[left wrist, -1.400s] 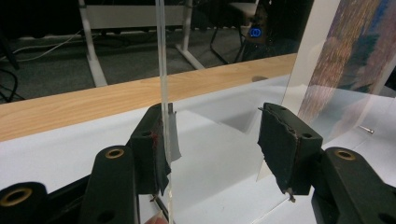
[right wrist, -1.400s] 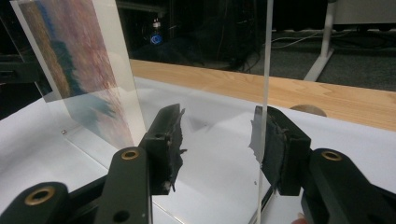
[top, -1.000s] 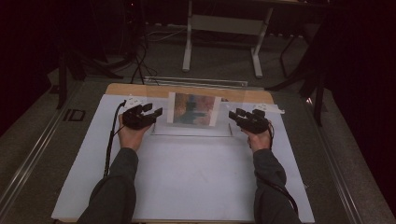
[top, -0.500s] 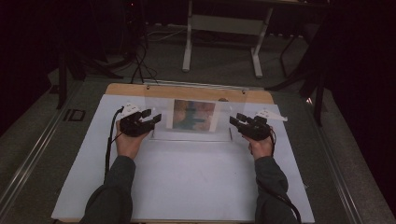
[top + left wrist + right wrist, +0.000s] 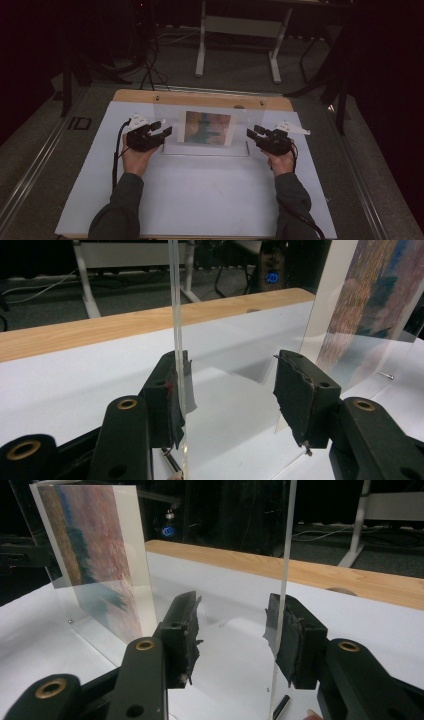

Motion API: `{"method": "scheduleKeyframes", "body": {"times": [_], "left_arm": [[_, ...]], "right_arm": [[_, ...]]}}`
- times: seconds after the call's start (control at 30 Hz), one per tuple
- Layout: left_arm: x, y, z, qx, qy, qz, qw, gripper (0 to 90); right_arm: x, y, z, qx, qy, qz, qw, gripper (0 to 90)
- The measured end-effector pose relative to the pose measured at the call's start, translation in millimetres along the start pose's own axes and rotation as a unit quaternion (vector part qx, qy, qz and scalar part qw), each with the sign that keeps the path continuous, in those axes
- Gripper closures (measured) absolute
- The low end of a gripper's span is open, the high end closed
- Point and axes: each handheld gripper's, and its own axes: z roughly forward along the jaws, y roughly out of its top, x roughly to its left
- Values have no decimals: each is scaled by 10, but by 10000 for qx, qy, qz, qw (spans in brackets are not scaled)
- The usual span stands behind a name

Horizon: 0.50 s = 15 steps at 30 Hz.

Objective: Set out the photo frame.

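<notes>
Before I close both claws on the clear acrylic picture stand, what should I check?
1. Left claw straddles one side edge of the clear acrylic picture stand: ok.
2. Right claw straddles the opposite edge: ok.
3. Both claws open, not yet pressing the panel: ok.
4. Panel centred in each claw: not ok; it sits close to one side of each, with a wide gap on the other.
5. Stand upright on the white table sheet: ok.
6. Colourful print clear of both claws: ok.
</notes>
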Motion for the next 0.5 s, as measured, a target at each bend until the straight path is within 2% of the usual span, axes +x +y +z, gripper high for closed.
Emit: {"method": "scheduleKeyframes", "body": {"times": [0.5], "left_arm": [[-78,-65,-123,12,-26,21,10000,473]], "right_arm": [[92,-64,-107,-25,47,-72,10000,547]]}}
